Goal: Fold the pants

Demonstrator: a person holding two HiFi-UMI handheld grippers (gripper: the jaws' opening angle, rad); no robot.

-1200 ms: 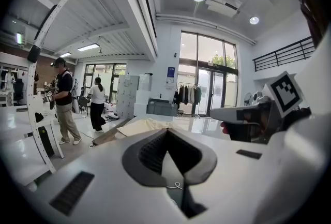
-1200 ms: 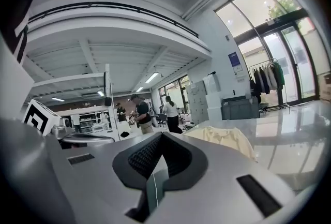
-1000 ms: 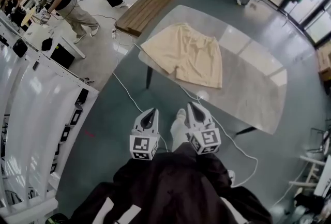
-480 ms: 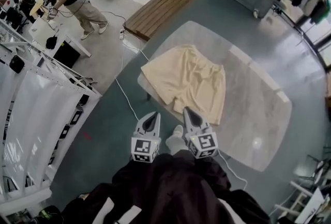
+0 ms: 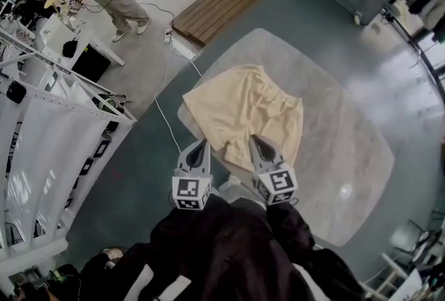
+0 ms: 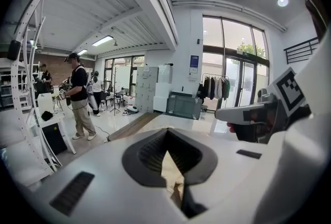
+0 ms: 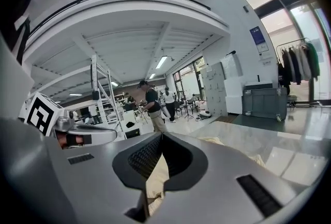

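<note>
- Soft cream pants [image 5: 243, 112] lie flat, slightly wrinkled, on the glossy marbled worktop [image 5: 348, 147]
- Left tool [image 5: 200, 148] and right tool [image 5: 254, 142]: jaws pressed together, gripping nothing

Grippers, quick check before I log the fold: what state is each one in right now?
Left gripper: jaws closed, holding nothing.
Right gripper: jaws closed, holding nothing.

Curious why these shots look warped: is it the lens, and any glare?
Head view: wide lens bows the glossy table, with a bright glint on it. Both gripper views: fisheye curves the ceiling beams, corners go black; left gripper view's windows wash out.
</note>
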